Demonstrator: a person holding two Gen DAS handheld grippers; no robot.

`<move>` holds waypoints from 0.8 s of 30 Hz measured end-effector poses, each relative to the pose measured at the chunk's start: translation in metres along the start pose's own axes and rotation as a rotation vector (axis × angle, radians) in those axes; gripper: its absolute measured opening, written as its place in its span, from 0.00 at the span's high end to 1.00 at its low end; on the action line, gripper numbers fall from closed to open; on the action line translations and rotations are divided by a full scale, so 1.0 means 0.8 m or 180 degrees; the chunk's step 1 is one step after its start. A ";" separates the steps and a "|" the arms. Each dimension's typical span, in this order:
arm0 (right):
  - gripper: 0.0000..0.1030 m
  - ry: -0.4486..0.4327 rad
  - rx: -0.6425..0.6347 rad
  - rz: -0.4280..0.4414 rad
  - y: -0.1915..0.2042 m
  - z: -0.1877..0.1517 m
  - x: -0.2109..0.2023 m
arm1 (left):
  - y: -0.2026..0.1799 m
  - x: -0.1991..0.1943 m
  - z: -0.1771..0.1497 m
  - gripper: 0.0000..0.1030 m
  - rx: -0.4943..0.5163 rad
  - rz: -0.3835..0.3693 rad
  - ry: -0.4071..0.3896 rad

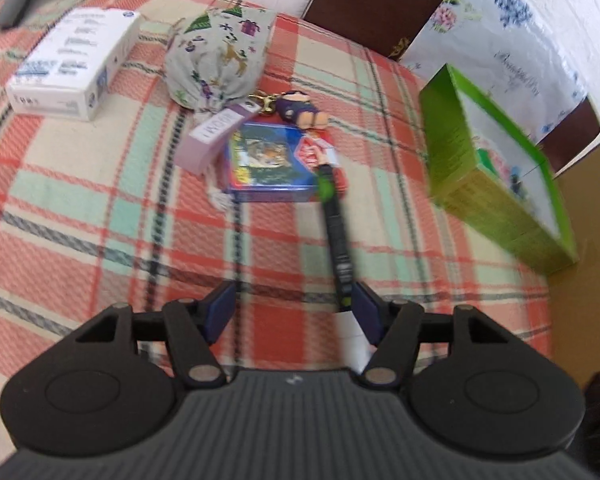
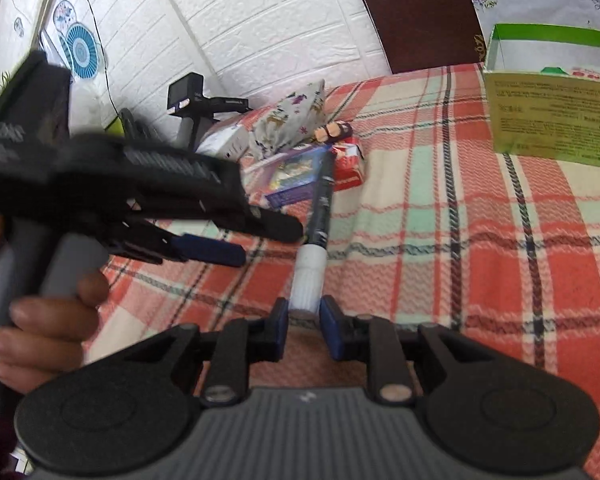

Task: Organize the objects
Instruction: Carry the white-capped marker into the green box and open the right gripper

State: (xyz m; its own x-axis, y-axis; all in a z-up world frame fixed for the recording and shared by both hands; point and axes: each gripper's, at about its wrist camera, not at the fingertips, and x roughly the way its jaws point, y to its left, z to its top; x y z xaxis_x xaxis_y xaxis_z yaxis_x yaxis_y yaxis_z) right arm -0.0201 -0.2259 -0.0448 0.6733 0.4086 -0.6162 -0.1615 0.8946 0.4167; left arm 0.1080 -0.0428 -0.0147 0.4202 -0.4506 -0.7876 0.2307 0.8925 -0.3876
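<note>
A black marker (image 2: 322, 196) with a white end (image 2: 308, 280) points away over the plaid cloth toward a small pile. My right gripper (image 2: 305, 309) is shut on that white end. In the left wrist view the marker (image 1: 336, 232) runs along the inner side of the right finger of my left gripper (image 1: 292, 308), whose jaws stand wide apart and do not clamp it. From the right wrist camera, the left gripper (image 2: 266, 242) shows at the left, held by a hand (image 2: 48, 320). The pile holds a blue card box (image 1: 268, 164), a lilac box (image 1: 216, 136), a red pack (image 1: 316, 152) and a keychain figure (image 1: 300, 110).
A white carton (image 1: 74, 62) and a printed fabric pouch (image 1: 216, 56) lie at the far left. A green open box (image 1: 496, 176) stands at the right edge of the plaid cloth (image 1: 100, 220). A camera on a stand (image 2: 192, 96) is by the white wall.
</note>
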 end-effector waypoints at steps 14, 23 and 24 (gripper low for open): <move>0.82 -0.0274 -0.0020 0.0100 -0.011 0.002 -0.026 | -0.067 0.027 0.021 0.80 0.0425 -0.0028 0.0018; 0.82 -0.1102 -0.0030 -0.0437 -0.064 0.063 -0.085 | -0.207 0.033 0.085 0.80 0.1171 -0.0312 -0.0326; 0.82 -0.1151 0.0019 -0.0476 -0.074 0.071 -0.088 | -0.222 0.039 0.091 0.80 0.1268 -0.0298 -0.0354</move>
State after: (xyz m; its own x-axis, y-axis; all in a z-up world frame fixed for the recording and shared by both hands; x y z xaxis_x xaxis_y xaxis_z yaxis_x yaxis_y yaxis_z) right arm -0.0170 -0.3177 0.0119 0.9000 0.1828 -0.3957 -0.0389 0.9379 0.3447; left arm 0.1440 -0.2171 0.0641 0.4685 -0.5483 -0.6927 0.5845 0.7803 -0.2223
